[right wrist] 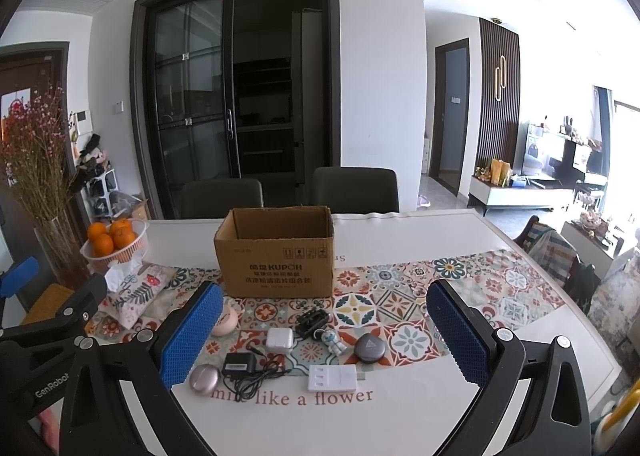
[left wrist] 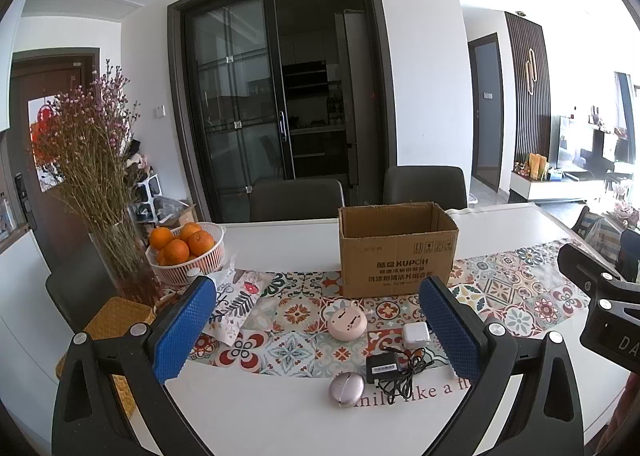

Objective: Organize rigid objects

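The desk (right wrist: 400,232) is white with a patterned runner (right wrist: 472,288) across it, and nothing looks sorted yet. The cardboard box (right wrist: 276,256) stands open-topped at the middle of the runner; as far as I can see inside, it holds nothing. Every small item lies loose in front of it: a black adapter with its cord (right wrist: 244,366), a flat white block (right wrist: 332,378), a pink round case (left wrist: 347,323), a mauve pebble-shaped case (right wrist: 204,378), a grey rounded case (right wrist: 369,348), a white charger cube (right wrist: 280,339), a black clip-like piece (right wrist: 312,322) and a tiny astronaut figure (right wrist: 332,340). All look hard-shelled and smooth. The left tool (left wrist: 318,332) and right tool (right wrist: 324,336) both hover spread wide, grasping nothing.
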The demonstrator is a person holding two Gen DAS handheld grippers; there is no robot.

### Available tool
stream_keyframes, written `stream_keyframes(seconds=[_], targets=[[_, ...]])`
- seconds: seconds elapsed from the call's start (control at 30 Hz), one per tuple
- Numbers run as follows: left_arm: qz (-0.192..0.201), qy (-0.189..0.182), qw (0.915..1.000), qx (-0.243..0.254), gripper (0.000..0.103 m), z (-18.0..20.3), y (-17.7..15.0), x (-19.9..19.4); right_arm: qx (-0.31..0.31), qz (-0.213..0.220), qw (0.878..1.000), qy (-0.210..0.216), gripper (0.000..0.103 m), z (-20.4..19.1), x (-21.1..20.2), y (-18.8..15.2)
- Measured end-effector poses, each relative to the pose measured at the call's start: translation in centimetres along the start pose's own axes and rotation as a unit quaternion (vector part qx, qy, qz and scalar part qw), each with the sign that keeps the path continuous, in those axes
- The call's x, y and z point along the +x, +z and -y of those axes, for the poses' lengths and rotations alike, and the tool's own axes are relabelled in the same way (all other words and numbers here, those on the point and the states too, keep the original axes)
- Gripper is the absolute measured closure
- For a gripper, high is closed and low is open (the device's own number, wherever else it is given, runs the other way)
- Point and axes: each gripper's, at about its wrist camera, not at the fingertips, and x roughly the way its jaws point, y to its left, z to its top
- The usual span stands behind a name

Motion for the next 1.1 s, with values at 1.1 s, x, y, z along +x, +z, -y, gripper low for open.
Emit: stream_keyframes(seconds=[1.1], targets=[[-0.018,-0.005,0.9998,-0.005,0.0,0.1,-0.5,0.6,0.0,-0.012,1.0,0.005,0.0,-0.5,0.7,-0.9]])
